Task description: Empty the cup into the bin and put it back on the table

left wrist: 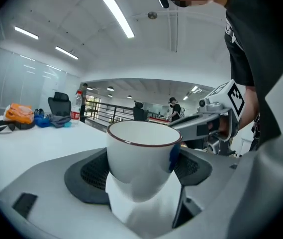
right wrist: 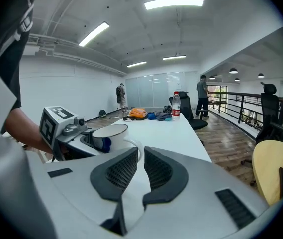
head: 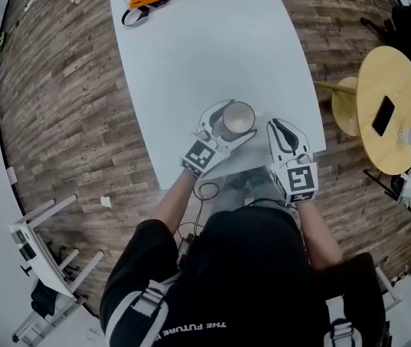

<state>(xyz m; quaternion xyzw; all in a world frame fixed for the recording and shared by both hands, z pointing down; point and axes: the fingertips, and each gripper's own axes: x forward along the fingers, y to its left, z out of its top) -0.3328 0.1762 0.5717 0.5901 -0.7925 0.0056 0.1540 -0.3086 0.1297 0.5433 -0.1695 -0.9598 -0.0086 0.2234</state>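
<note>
White table (head: 191,63) on wood floor (head: 61,107); round yellow table (head: 396,78) beside.

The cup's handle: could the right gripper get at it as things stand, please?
Probably yes: the handle sticks out toward the right gripper with nothing between them, though its jaws are almost closed and would need to open.
</note>
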